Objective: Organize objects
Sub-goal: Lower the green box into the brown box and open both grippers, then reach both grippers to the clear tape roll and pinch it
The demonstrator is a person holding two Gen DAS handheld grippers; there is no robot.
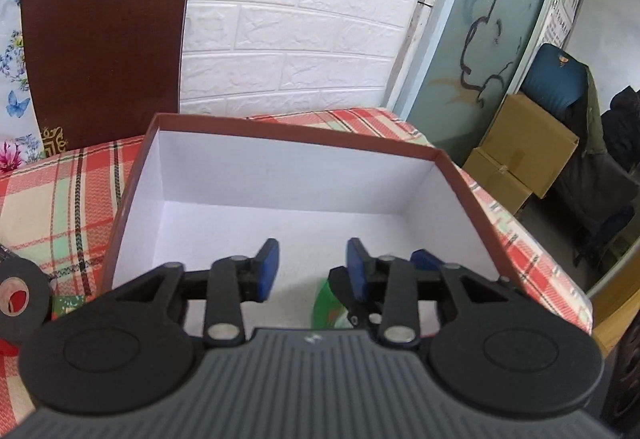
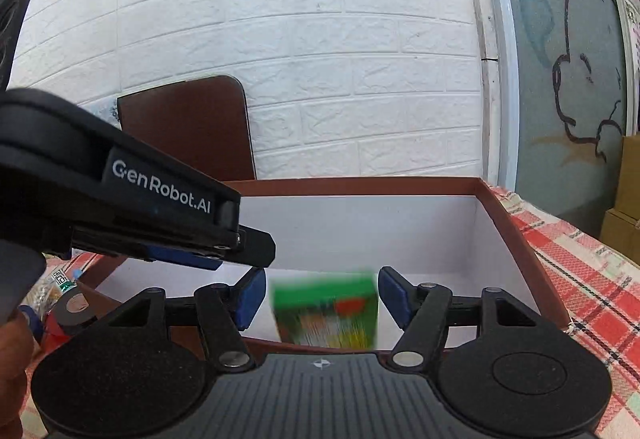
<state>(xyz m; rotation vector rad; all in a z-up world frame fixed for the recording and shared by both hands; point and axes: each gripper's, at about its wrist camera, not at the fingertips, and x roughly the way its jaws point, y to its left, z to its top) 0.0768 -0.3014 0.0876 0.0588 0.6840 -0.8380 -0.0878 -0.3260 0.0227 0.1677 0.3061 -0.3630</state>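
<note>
Plaid tablecloth (image 1: 60,195) is carrying the box (image 2: 516,239); right gripper (image 2: 322,297) is gaping over its near edge, green carton (image 2: 326,313) blurring between parted fingers, seemingly dropping in; left gripper (image 1: 312,267) is hovering open, empty.

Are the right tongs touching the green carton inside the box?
Apart. The right wrist view shows the right tongs open, white gaps separating both blue pads from the blurred green carton.
</note>
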